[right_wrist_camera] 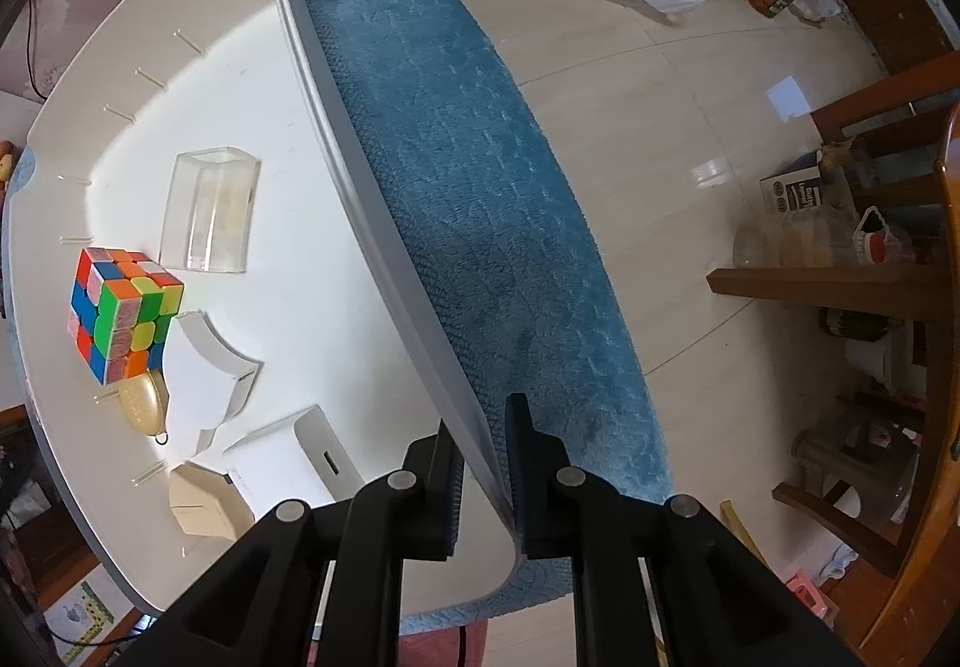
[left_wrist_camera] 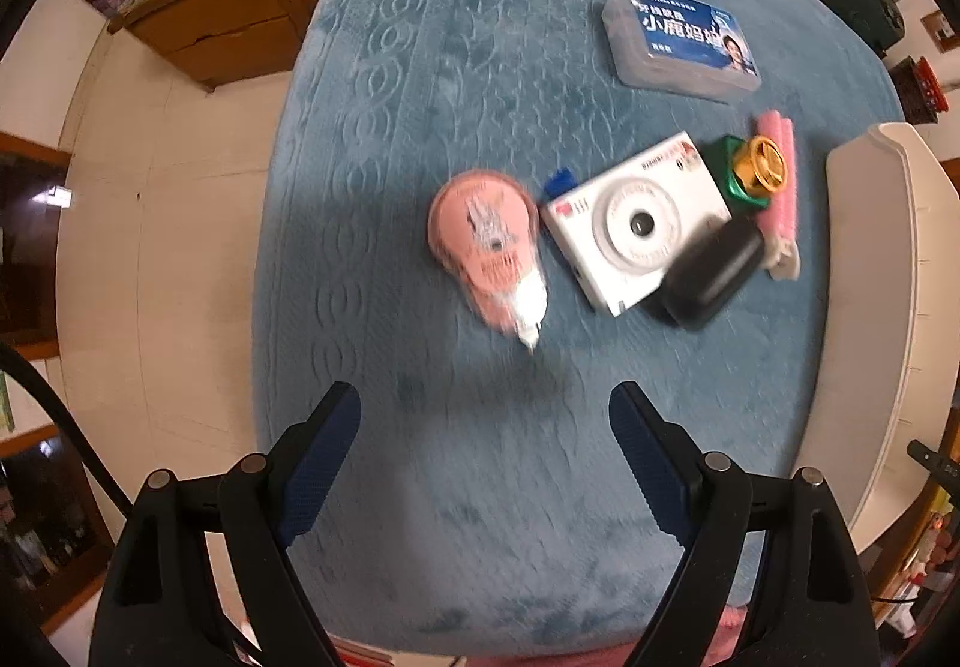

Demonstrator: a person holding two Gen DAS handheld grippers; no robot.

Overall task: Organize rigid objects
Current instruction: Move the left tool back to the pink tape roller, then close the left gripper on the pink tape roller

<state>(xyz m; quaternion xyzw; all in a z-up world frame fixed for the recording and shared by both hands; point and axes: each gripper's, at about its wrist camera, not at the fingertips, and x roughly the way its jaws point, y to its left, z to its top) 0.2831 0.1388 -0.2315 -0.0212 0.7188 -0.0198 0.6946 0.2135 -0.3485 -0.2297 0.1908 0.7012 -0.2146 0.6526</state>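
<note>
1. Left gripper (left_wrist_camera: 483, 415): jaws spread wide, nothing between them, above the blue plush counter (left_wrist_camera: 456, 67).
2. Pink correction-tape dispenser (left_wrist_camera: 487, 241), blurred, lies just beyond them, beside a white toy camera (left_wrist_camera: 636, 223).
3. Right gripper (right_wrist_camera: 485, 442): jaws pinch the white tray (right_wrist_camera: 288, 223) rim; Rubik's cube (right_wrist_camera: 123, 313) inside.

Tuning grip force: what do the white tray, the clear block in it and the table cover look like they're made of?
White tray: looks like hard plastic, smooth and semi-gloss; thin rim, soft reflections. Clear block: probably acrylic, possibly glass; see-through with bright polished edges. Table cover: blue plush fabric; fuzzy nap with an embossed pattern.
</note>
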